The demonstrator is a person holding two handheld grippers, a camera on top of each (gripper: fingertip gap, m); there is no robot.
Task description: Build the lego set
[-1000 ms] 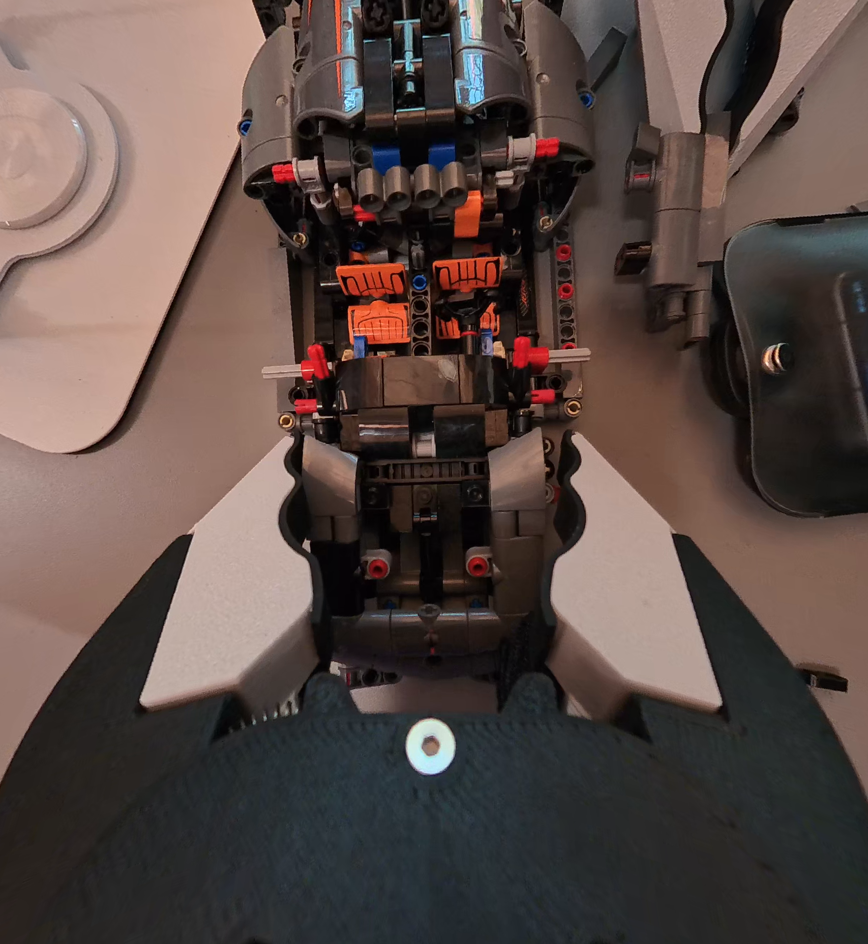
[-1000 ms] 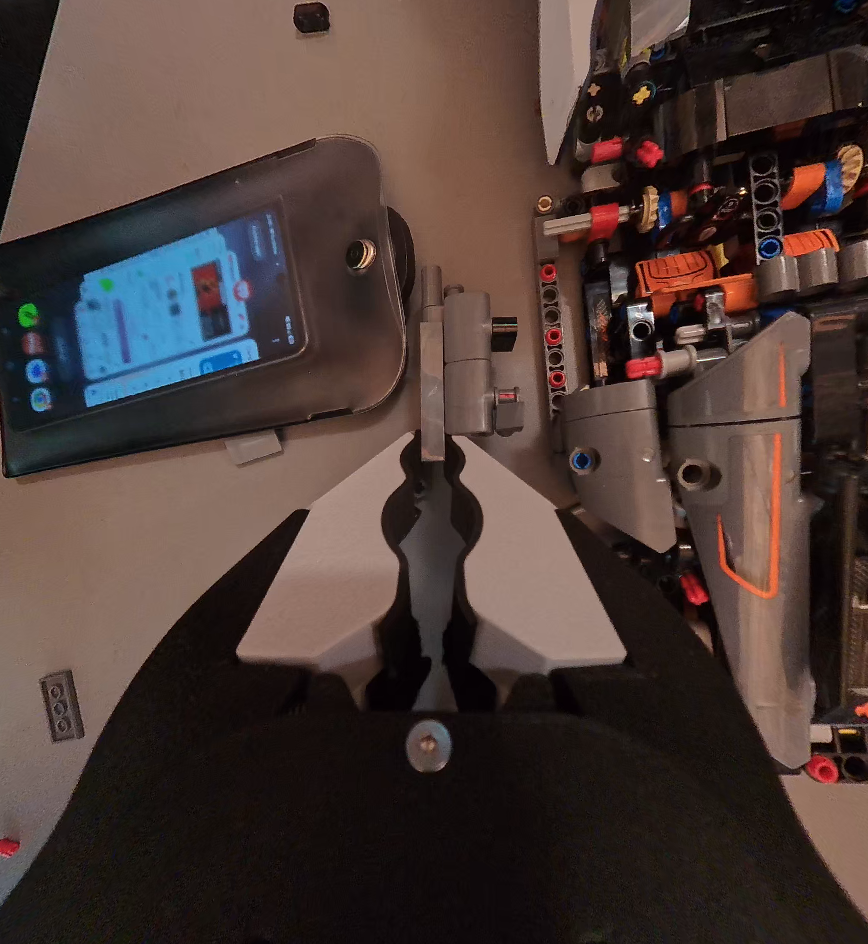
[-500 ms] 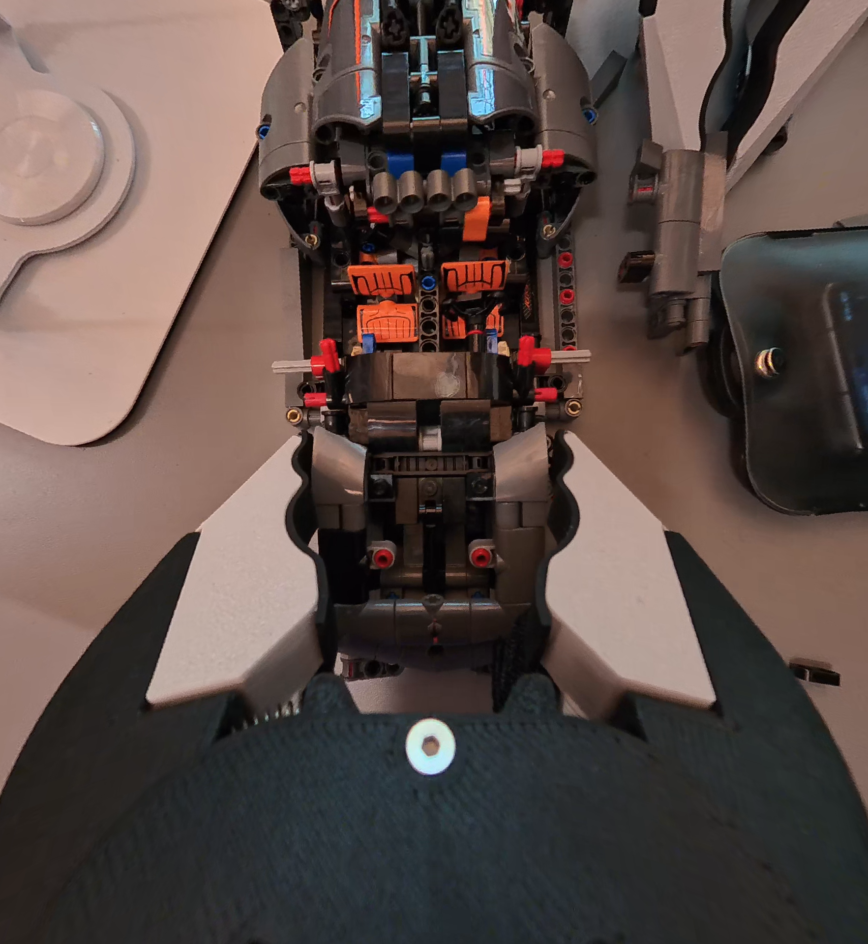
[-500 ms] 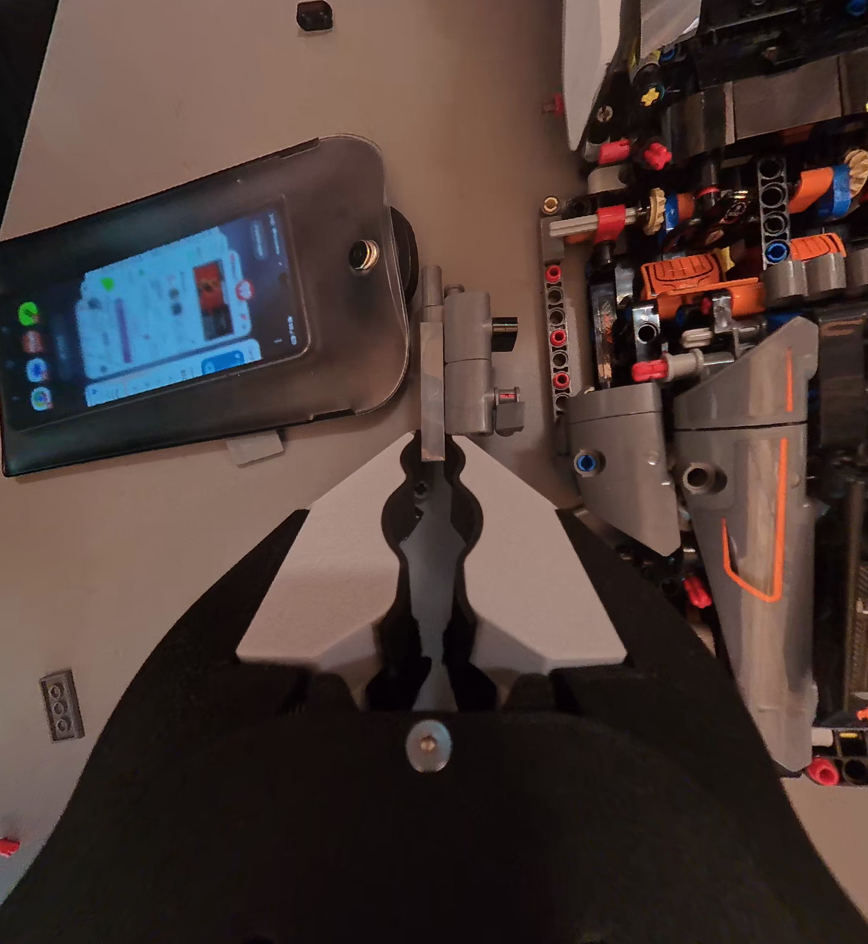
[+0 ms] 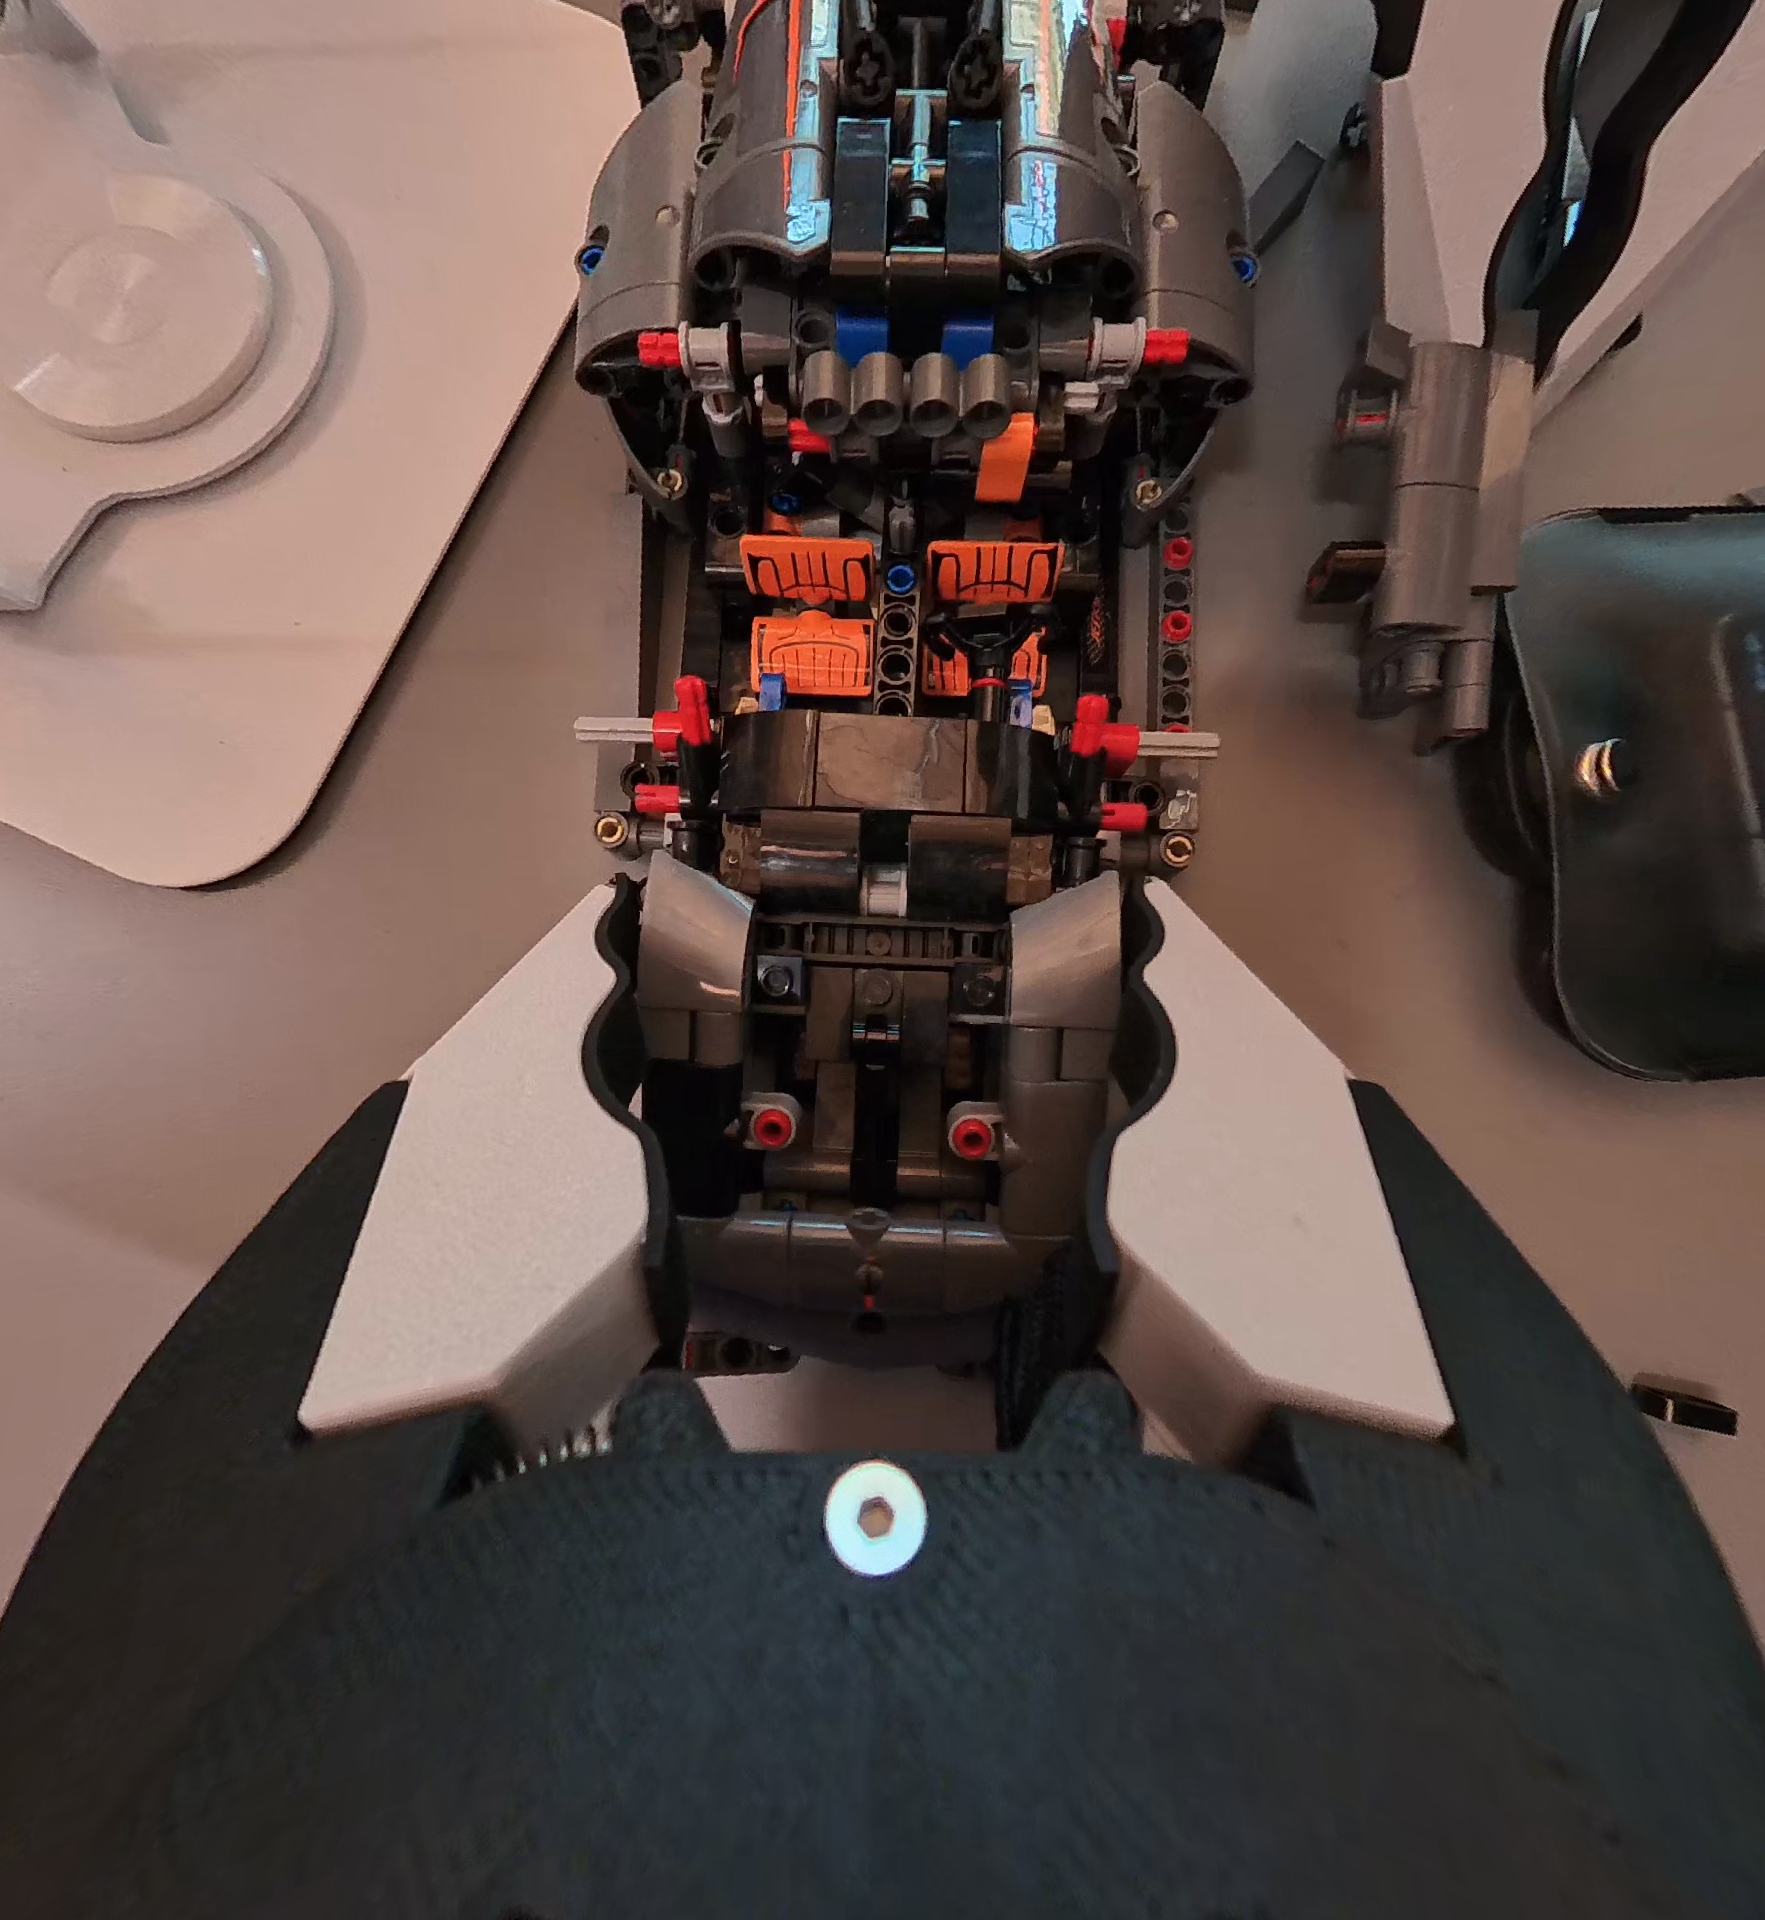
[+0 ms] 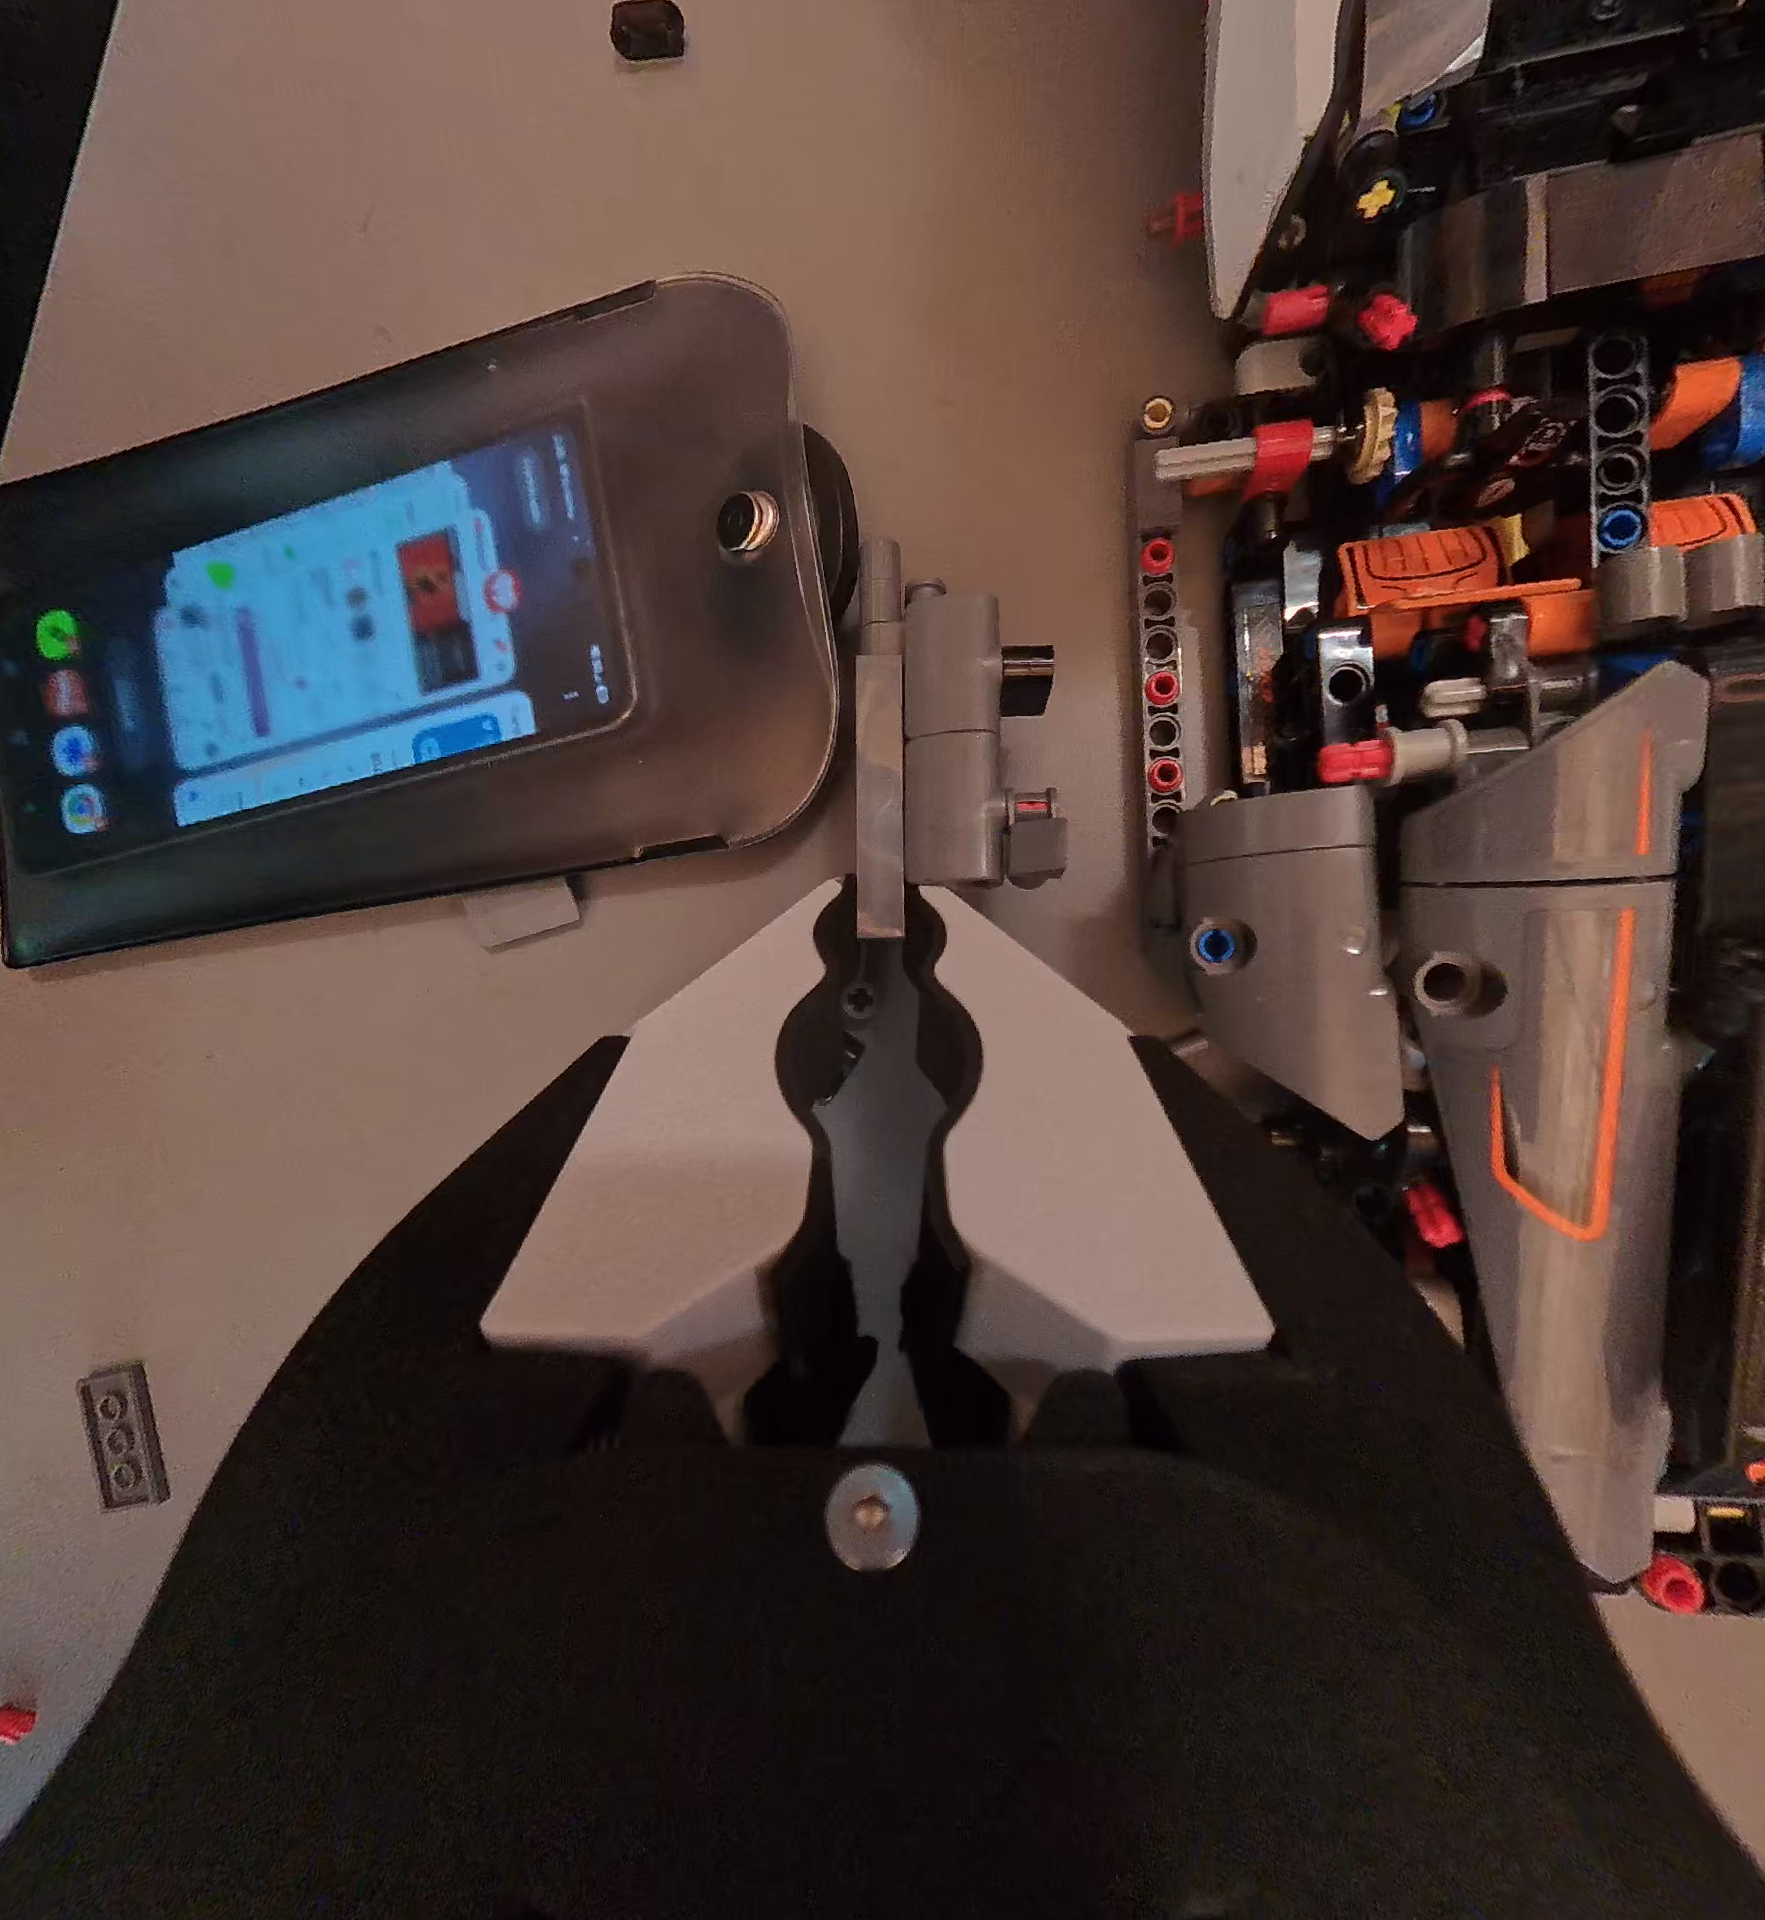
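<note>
Lego car model (image 5: 899, 790), a long dark-grey and black build with orange seats and red pins, lies on the beige table (image 5: 234, 1091) and serves as the landmark. Its narrow grey end sits between the white fingers (image 5: 504, 1164) of the left gripper (image 5: 883, 914), whose jaws are spread wide and press against both flanks of that end. Beside the car's flank, a little apart from its row of red-pinned holes, the right gripper (image 6: 883, 914) has its jaws pressed together, pinching the thin end of a grey sub-assembly (image 6: 945, 727) that carries a short black pin and a small red-marked part on the side facing the car. Beyond this sub-assembly, farther from the car, a phone (image 6: 338, 644) with a lit screen lies in a dark holder, its edge just beside the grey piece. Well away from the car lie a small grey three-hole plate (image 6: 123, 1439) and a loose red pin (image 6: 5, 1725). On the car's opposite side rests a pale flat board (image 5: 182, 468) with a round raised disc.
</note>
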